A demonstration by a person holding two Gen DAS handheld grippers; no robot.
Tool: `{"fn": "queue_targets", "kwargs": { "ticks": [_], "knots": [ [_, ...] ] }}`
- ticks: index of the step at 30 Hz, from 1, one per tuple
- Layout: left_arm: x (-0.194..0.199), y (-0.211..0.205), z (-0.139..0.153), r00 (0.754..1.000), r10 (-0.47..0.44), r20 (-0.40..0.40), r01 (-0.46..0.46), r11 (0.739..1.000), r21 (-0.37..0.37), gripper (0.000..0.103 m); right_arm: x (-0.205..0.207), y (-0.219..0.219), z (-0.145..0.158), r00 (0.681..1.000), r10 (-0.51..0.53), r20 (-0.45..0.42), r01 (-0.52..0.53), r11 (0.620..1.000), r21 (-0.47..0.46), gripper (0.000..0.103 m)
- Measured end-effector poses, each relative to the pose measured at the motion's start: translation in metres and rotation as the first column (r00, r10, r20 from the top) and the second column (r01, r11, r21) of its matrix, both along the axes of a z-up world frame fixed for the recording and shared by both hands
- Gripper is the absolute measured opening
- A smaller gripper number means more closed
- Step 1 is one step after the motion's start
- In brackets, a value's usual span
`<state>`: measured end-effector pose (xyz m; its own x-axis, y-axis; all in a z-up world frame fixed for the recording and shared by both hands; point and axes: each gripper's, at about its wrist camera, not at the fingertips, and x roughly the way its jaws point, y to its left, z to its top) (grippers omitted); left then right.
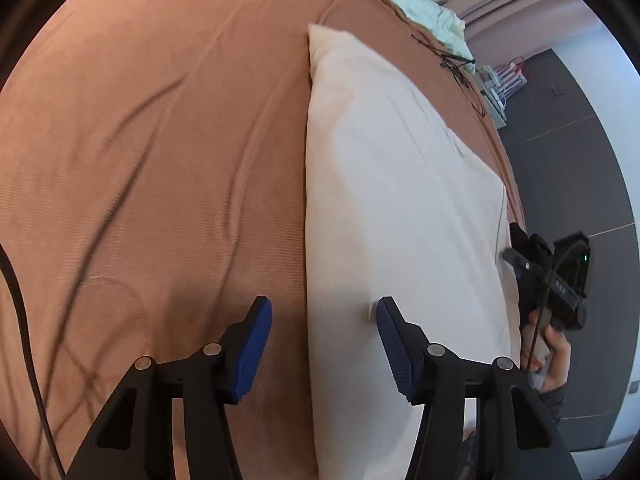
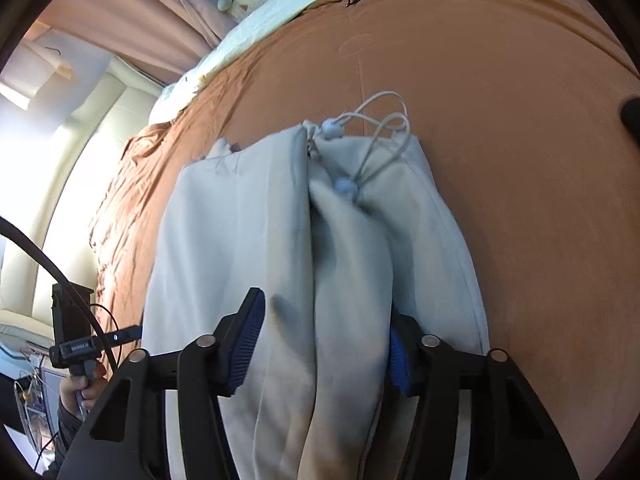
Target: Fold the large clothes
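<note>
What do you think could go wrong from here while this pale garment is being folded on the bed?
The loose drawstring cords with their toggles lie on top and could snag a finger of the open right gripper. The left gripper is open and straddles the pale garment's edge, so closing may also pinch the brown bedspread.

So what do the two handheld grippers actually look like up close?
Both match: the left gripper and right gripper have black angular linkage arms with silver round pivot pins and ribbed blue fingers. A thin black cable trails beside the left one. The bare hand grips a black handle.
</note>
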<state>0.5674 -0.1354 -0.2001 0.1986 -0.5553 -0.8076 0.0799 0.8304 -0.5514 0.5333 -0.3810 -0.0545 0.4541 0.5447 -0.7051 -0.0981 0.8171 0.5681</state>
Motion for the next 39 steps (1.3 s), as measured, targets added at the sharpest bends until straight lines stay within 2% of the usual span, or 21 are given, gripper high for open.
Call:
{"fn": "queue_targets", "kwargs": {
  "ticks": [3,5,6,7,10,12,17,20,23,25,28,31,34,39],
  "knots": [
    [0.001,-0.003,-0.006,1.000,-0.015,-0.003,0.015,1.000,-0.003,0.047,0.015,0.005,-0.004,0.999,0.038,-0.014,-0.039,0.999,-0.024,0.043],
    [0.001,-0.004,-0.007,1.000,-0.019,-0.012,0.019,1.000,-0.016,0.039,0.022,0.009,-0.003,0.999,0.044,-0.010,-0.044,0.998,-0.033,0.023],
    [0.001,-0.006,-0.007,1.000,-0.023,-0.014,0.023,1.000,-0.016,0.038,0.023,0.013,0.001,0.999,0.048,-0.003,-0.048,0.998,-0.036,0.018],
    [0.001,-0.007,-0.005,1.000,-0.024,-0.009,0.024,1.000,-0.006,0.037,0.022,0.016,0.005,0.998,0.053,0.014,-0.053,0.997,-0.052,0.008],
    [-0.004,-0.008,0.004,0.999,-0.035,0.002,0.035,0.999,-0.006,0.033,0.011,0.030,0.027,0.994,0.085,0.074,-0.075,0.988,-0.133,0.003],
    [-0.007,-0.009,0.009,0.999,-0.041,0.004,0.041,0.999,-0.003,0.030,0.004,0.035,0.044,0.988,0.104,0.110,-0.086,0.984,-0.156,0.003],
    [-0.017,-0.014,0.023,0.997,-0.074,0.035,0.074,0.997,-0.001,0.029,-0.005,0.035,0.080,0.975,0.120,0.187,-0.074,0.969,-0.236,0.002],
    [-0.022,-0.020,0.028,0.995,-0.091,0.044,0.091,0.996,-0.008,0.029,0.004,0.039,0.079,0.974,0.099,0.201,-0.032,0.949,-0.315,0.002],
    [-0.028,-0.027,0.027,0.992,-0.118,0.044,0.117,0.993,0.018,0.029,0.018,0.041,0.063,0.984,0.072,0.165,-0.011,0.939,-0.343,0.002],
    [-0.030,-0.031,0.025,0.991,-0.124,0.042,0.122,0.992,0.043,0.029,0.024,0.038,0.049,0.993,0.059,0.106,-0.023,0.947,-0.320,0.003],
    [-0.035,-0.031,0.023,0.992,-0.119,0.032,0.118,0.992,0.041,0.029,0.015,0.033,0.038,0.998,0.035,0.062,-0.014,0.951,-0.308,0.004],
    [-0.036,-0.033,0.022,0.993,-0.113,0.024,0.112,0.993,0.042,0.030,-0.003,0.028,0.032,0.999,0.028,0.026,-0.019,0.961,-0.276,0.014],
    [-0.044,-0.031,0.022,0.994,-0.105,0.022,0.104,0.994,0.039,0.030,-0.024,0.017,0.027,0.999,0.037,0.003,-0.036,0.980,-0.195,0.025],
    [-0.056,-0.038,0.023,0.994,-0.105,0.024,0.104,0.994,0.034,0.035,-0.068,0.003,0.005,0.999,0.022,-0.036,-0.026,0.993,-0.111,0.026]
  ]
}}
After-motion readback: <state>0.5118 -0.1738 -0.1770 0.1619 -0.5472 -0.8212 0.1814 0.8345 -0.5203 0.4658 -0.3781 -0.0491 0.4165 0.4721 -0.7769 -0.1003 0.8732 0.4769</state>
